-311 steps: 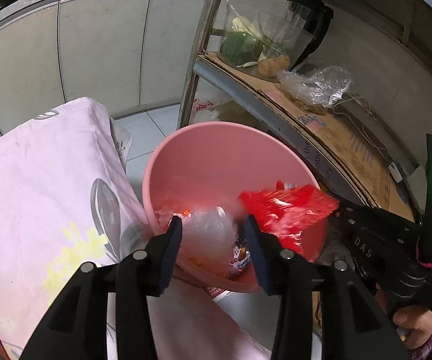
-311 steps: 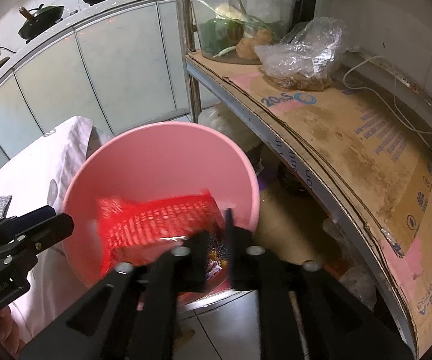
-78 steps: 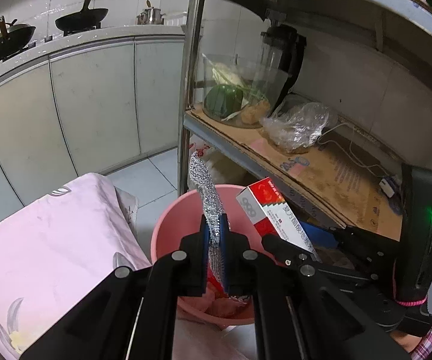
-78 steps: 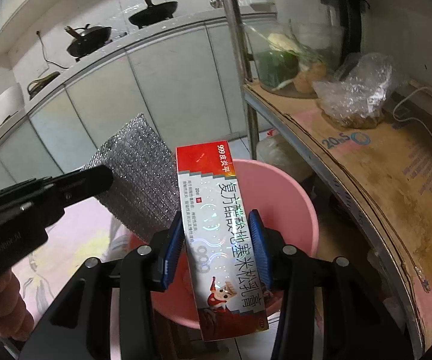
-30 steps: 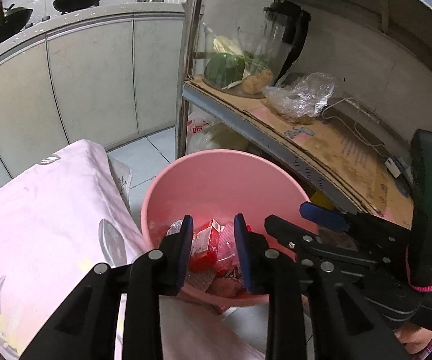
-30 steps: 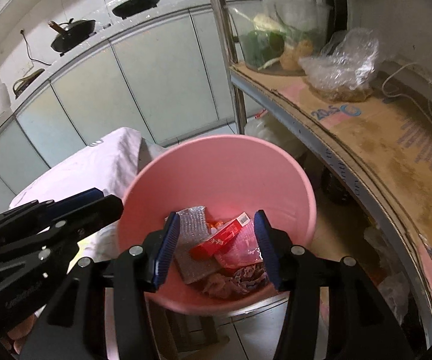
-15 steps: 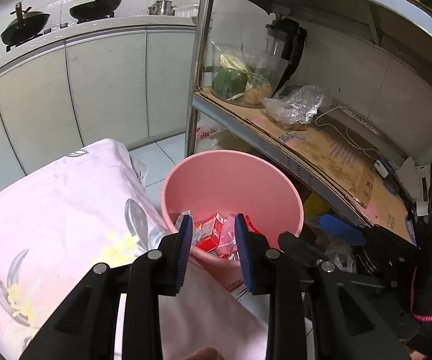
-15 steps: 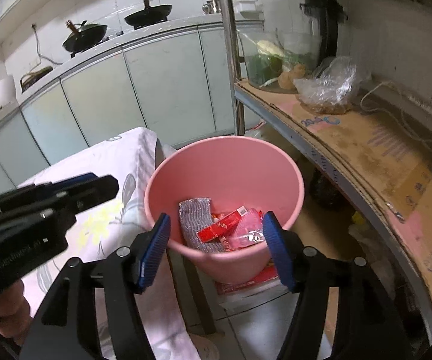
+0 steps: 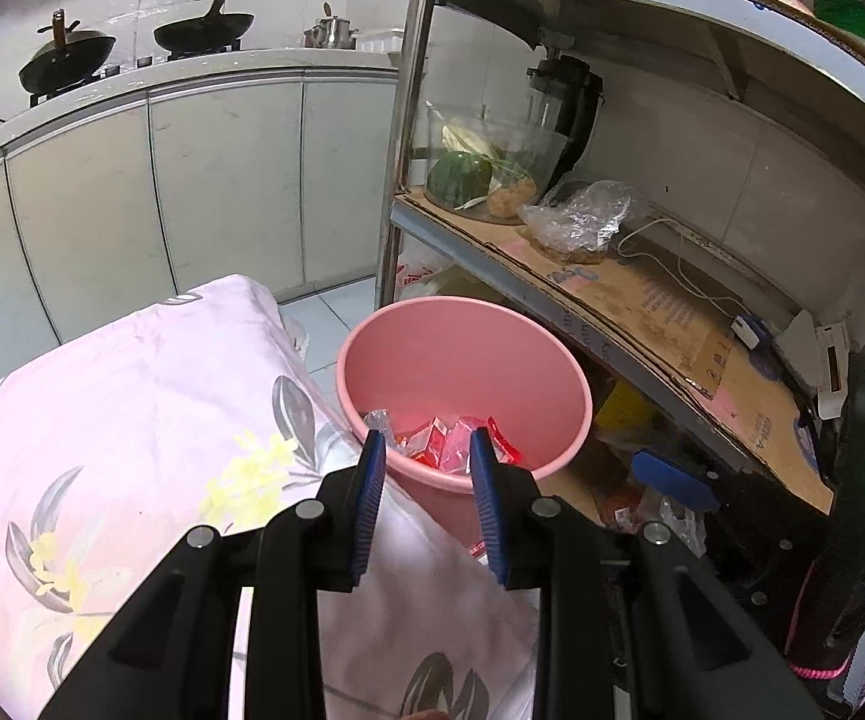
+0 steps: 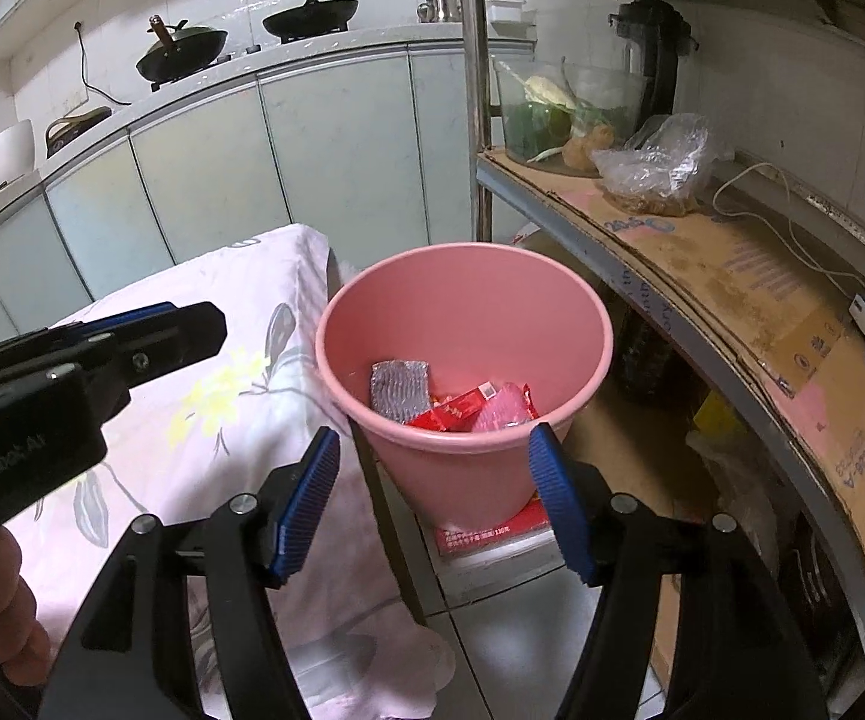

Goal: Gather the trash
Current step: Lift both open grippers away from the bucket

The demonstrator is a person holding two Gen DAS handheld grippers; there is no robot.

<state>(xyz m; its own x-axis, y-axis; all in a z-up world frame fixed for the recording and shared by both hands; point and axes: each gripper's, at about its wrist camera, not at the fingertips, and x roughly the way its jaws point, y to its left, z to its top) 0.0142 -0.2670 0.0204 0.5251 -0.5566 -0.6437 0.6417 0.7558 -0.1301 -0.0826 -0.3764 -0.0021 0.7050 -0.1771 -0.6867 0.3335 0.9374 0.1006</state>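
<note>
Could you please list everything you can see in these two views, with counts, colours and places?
Bin: one, pink, on the floor between table and shelf.
Silver pouch: one, in the bin.
Red packets: several, in the bin.
Tablecloth: one, pink floral, left of the bin.
Glass bowl: one, clear, holding vegetables, on the shelf.
Plastic bag: one, clear, on the shelf.
Cardboard: brown, lining the shelf.
Woks: two, black, on the counter.
Left gripper: black, blue pads, open, empty.
Right gripper: black, blue pads, open, empty.
</note>
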